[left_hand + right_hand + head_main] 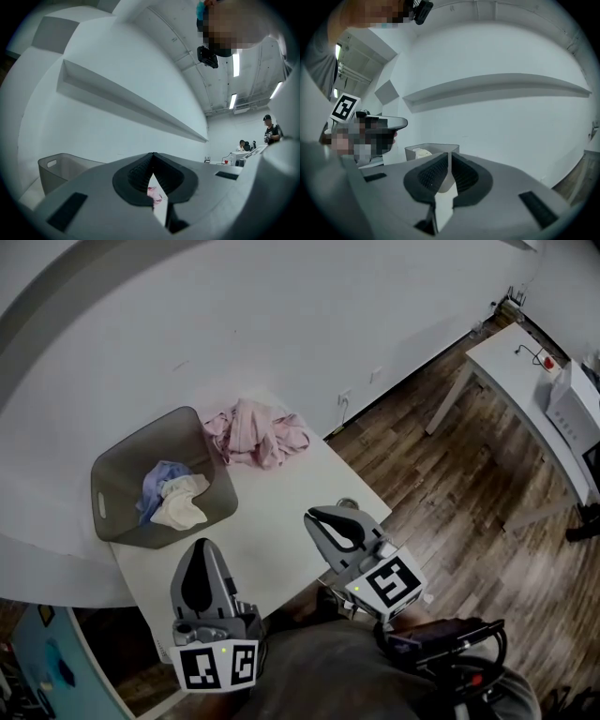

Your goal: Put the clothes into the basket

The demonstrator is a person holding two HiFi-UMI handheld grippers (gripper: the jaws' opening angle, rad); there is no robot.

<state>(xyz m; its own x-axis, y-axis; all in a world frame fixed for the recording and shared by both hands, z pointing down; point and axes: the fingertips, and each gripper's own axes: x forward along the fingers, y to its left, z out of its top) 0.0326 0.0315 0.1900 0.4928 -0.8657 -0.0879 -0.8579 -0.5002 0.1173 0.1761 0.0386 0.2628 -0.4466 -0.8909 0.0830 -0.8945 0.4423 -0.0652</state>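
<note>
Both my jaws are pressed together with nothing in them. My left gripper (201, 554) and right gripper (323, 521) hang over the near edge of the table (281, 493). The pink clothes (255, 432) sit in a heap at the far side, well apart from both grippers and just beside the basket (112, 474). A blue and cream bundle (173, 498) is already in that basket, ahead of my left gripper.

One basket (131, 442); three garments: blue garment (157, 482), cream garment (184, 508), pink garment (255, 432); two grippers: left gripper (201, 549), right gripper (319, 517).
</note>
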